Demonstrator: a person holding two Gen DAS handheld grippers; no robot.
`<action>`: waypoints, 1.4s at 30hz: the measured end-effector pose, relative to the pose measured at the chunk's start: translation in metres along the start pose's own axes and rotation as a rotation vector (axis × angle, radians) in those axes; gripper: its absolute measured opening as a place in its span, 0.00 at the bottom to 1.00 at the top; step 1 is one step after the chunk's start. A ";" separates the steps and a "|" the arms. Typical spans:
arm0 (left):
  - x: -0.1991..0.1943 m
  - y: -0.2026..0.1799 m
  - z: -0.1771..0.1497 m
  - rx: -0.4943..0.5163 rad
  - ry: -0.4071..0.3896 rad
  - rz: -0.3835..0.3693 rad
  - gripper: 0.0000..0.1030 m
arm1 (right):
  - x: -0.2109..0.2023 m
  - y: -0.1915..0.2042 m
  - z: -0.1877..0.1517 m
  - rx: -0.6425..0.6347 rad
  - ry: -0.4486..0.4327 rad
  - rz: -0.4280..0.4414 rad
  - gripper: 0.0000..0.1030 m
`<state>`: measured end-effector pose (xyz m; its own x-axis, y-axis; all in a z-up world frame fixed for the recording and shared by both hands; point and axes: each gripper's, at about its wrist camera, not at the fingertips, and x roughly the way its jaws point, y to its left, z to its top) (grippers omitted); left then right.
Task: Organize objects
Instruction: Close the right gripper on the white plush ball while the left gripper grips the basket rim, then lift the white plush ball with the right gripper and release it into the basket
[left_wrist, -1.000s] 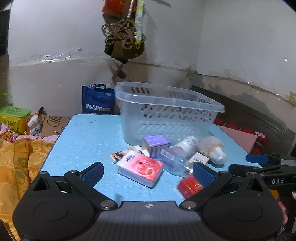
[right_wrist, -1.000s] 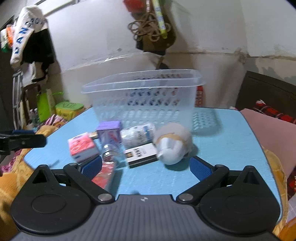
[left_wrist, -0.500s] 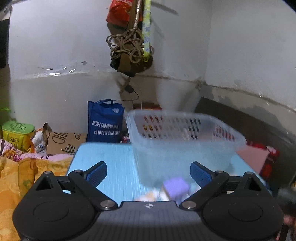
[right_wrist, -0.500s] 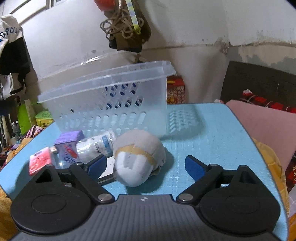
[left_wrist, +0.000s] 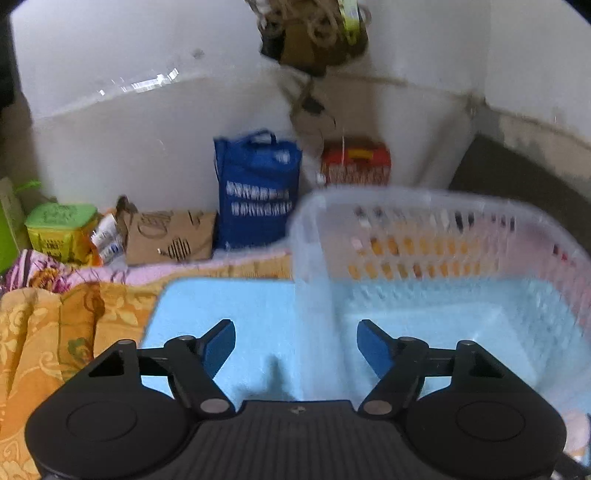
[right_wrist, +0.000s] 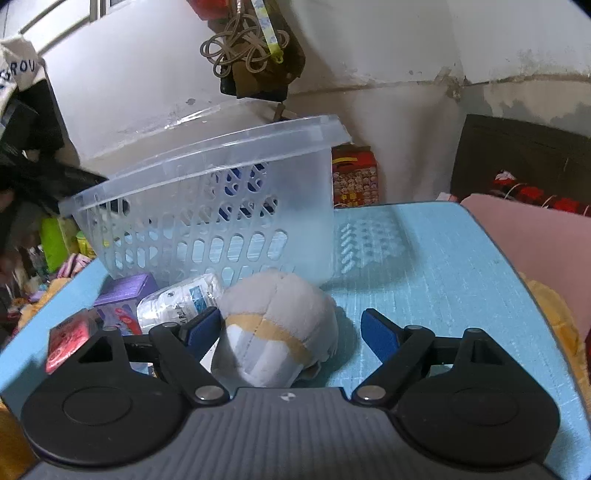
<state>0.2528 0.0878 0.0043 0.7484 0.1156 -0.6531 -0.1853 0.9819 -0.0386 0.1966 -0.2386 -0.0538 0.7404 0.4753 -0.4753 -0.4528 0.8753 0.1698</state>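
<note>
Right gripper (right_wrist: 290, 330), jaws closing, straddles a grey-and-white plush toy (right_wrist: 280, 328) on the blue table (right_wrist: 436, 280); contact unclear. Left gripper (left_wrist: 295, 345), closing, straddles the translucent plastic basket (left_wrist: 443, 236) wall, seemingly untouched.

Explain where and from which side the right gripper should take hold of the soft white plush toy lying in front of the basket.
Grip the plush toy across its rounded body near the tan band, coming from the near, open side. The right gripper already straddles it, jaws closing, its left pad at the toy's flank and its right pad still apart. The basket blocks the far side, and the bottle crowds the left.
</note>
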 end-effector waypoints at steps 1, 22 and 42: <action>0.003 -0.003 -0.001 0.015 0.008 0.001 0.72 | 0.000 -0.001 -0.001 0.005 0.006 0.012 0.83; 0.008 -0.002 0.000 0.061 -0.088 -0.046 0.34 | 0.014 0.015 0.004 -0.061 0.068 -0.002 0.71; 0.019 0.003 0.011 0.011 -0.023 -0.090 0.22 | -0.075 0.030 0.090 -0.125 -0.197 0.010 0.71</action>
<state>0.2732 0.0941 -0.0003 0.7764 0.0300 -0.6295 -0.1098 0.9900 -0.0883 0.1722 -0.2404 0.0644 0.8127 0.5027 -0.2946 -0.5094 0.8585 0.0593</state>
